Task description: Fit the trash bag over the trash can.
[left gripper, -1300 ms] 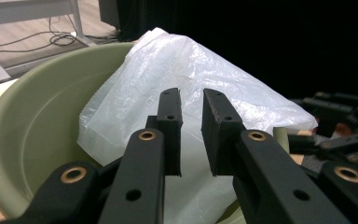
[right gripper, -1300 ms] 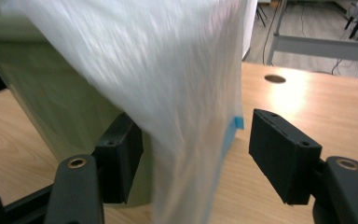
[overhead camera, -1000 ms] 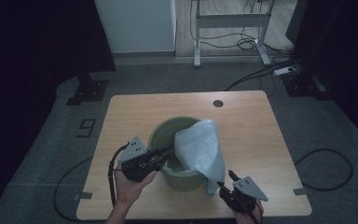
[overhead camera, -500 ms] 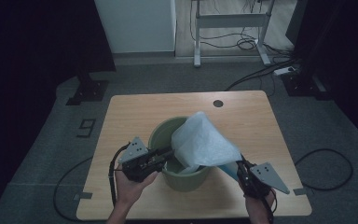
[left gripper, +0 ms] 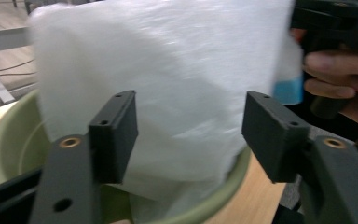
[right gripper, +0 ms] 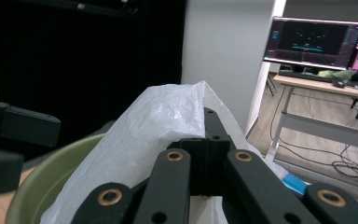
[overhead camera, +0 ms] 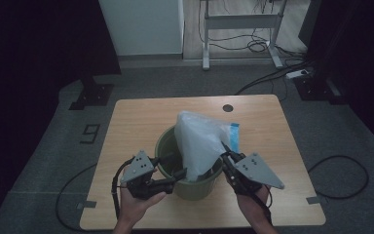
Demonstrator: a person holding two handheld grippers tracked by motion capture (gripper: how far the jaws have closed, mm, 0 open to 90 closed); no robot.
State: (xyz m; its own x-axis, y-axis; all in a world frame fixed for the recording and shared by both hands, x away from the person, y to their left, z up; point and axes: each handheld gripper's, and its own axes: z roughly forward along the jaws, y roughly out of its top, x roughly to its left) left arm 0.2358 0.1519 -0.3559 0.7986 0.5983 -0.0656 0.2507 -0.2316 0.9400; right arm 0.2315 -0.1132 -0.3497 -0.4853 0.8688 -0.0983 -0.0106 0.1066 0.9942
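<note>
Pinching the white plastic bag (right gripper: 168, 121) with my right claw (right gripper: 207, 140), I have its jaws pressed together on a fold of film at the bag's right edge, beside the right rim of the green bin (overhead camera: 195, 183). My left claw (left gripper: 189, 135) stands with its jaws apart, one to each side of the bag's near face, gripping nothing; in the high view it (overhead camera: 177, 176) sits at the bin's near-left rim.

The bag (overhead camera: 199, 141) rises as a loose tent out of the bin's mouth, its lower part inside and its top leaning toward the far right. The bin stands near the middle of the bench (overhead camera: 131, 122), toward its near edge, and a blue-and-white strip (overhead camera: 233, 134) lies just beyond the bag on the right; I cannot tell what it is.

I judge the step in hand to be lining the bin: one side is held, the other not yet caught. Next I would close the left claw on the bag's open edge, then draw both edges apart and down over the rim, keeping the thin film from slipping or tearing.
</note>
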